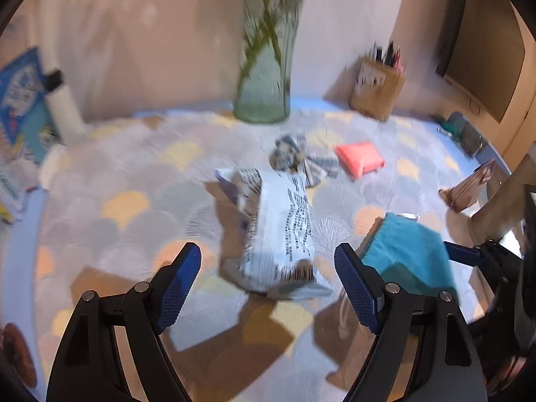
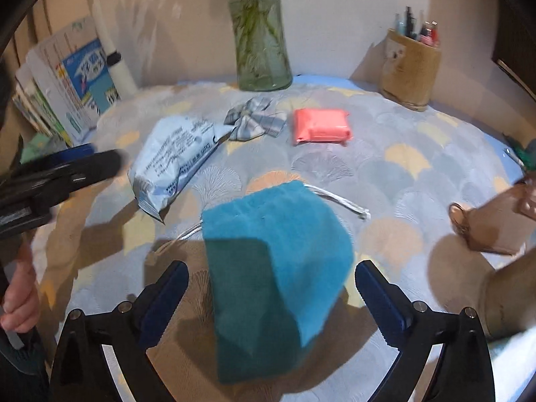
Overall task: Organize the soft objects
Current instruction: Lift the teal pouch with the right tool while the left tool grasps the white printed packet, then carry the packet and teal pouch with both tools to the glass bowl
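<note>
A white-and-blue printed soft pack (image 1: pixel 278 227) lies on the patterned tablecloth (image 1: pixel 117 207), in line with the gap of my left gripper (image 1: pixel 268 251), whose blue pads stand wide apart and clear of it. A teal drawstring pouch (image 2: pixel 278 254) sits between the fingers of my right gripper (image 2: pixel 271 268); its pads do not touch the cloth. Further back lie a plaid bow (image 2: pixel 254 122) and a pink packet (image 2: pixel 321 125). The soft pack (image 2: pixel 174 157) also shows left of the pouch.
A glass vase (image 2: pixel 261 50) with green stems stands at the back, a tan pen holder (image 2: pixel 410 67) at the back right, and books (image 2: pixel 67 83) lean at the left. A brown object (image 2: pixel 485 224) sits at the right edge.
</note>
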Demonstrator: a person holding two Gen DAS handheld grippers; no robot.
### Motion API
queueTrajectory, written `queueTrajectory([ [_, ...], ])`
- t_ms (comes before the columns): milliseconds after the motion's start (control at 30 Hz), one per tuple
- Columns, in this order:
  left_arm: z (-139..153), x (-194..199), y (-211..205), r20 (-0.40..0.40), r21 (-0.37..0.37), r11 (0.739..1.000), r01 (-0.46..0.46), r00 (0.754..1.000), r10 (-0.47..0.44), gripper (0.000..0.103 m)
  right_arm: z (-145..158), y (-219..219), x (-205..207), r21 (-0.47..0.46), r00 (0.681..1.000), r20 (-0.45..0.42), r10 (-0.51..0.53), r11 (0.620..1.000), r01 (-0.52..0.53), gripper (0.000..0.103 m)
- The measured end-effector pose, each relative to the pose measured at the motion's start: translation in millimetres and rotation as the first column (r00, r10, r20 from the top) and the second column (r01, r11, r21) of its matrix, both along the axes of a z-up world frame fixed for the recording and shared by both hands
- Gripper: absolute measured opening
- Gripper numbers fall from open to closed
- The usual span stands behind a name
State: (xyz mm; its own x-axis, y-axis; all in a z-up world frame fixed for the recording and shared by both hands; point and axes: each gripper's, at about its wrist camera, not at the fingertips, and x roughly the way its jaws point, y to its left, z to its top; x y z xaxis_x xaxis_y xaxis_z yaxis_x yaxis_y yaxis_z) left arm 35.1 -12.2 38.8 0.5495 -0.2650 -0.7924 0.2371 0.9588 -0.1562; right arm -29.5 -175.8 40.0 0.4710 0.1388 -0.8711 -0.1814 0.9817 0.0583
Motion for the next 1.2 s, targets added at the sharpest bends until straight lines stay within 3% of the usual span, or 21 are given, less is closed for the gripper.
queueTrajectory([
  [67, -11.0, 8.3, -0.3, -0.017, -0.009, 1.0, -0.008, 1.0, 0.008, 0.079, -4.9, 5.5, 1.3, -0.035, 1.0, 0.015, 0.003, 0.999, -0.003, 0.1],
  [200, -23.4, 15.2, 7.0, -0.041, -0.099, 0.995, -0.014, 0.999, 0.01, 0.079, -14.7, 13.7, 0.2, -0.116, 0.998, 0.057, 0.017, 0.993, -0.01, 0.099],
  [267, -30.2, 17.9, 12.6, -0.072, -0.155, 0.988, -0.015, 0.997, 0.004, 0.07, -20.7, 12.6, 0.1, -0.126, 0.998, 0.057, 0.002, 0.992, 0.005, 0.089],
  [367, -33.8, 18.1, 19.1, -0.074, -0.224, 0.974, -0.016, 0.997, 0.0, 0.065, -17.3, 2.7, 0.6, -0.056, 0.997, 0.069, -0.03, 0.998, 0.034, 0.057],
  [467, -33.7, 17.1, 16.4, -0.058, -0.219, 0.976, -0.006, 0.998, -0.007, 0.053, -15.7, -5.7, 1.8, -0.034, 0.994, 0.079, -0.071, 0.997, 0.074, 0.043],
  [600, -29.1, 11.6, 11.4, -0.021, -0.19, 0.982, 0.005, 1.0, -0.009, 0.049, -13.0, -6.9, -0.1, -0.022, 0.991, 0.095, -0.093, 0.995, 0.096, 0.027],
  [767, -15.6, -1.5, 8.1, 0.042, -0.165, 0.986, 0.009, 0.999, -0.003, 0.048, -0.2, -14.4, -9.3, 0.038, 0.982, 0.154, -0.113, 0.993, 0.109, 0.024],
  [1000, 15.4, -39.0, -19.2, 0.122, -0.112, 0.989, 0.101, 0.989, -0.088, 0.048, 22.0, -30.1, -26.9, 0.13, 0.97, 0.173, -0.173, 0.98, 0.152, 0.024],
  [1200, 38.6, -64.8, -29.8, 0.118, -0.178, 0.976, 0.124, 0.987, -0.104, 0.048, 65.1, -31.7, -48.9, 0.131, 0.961, 0.208, -0.18, 0.979, 0.155, 0.024],
])
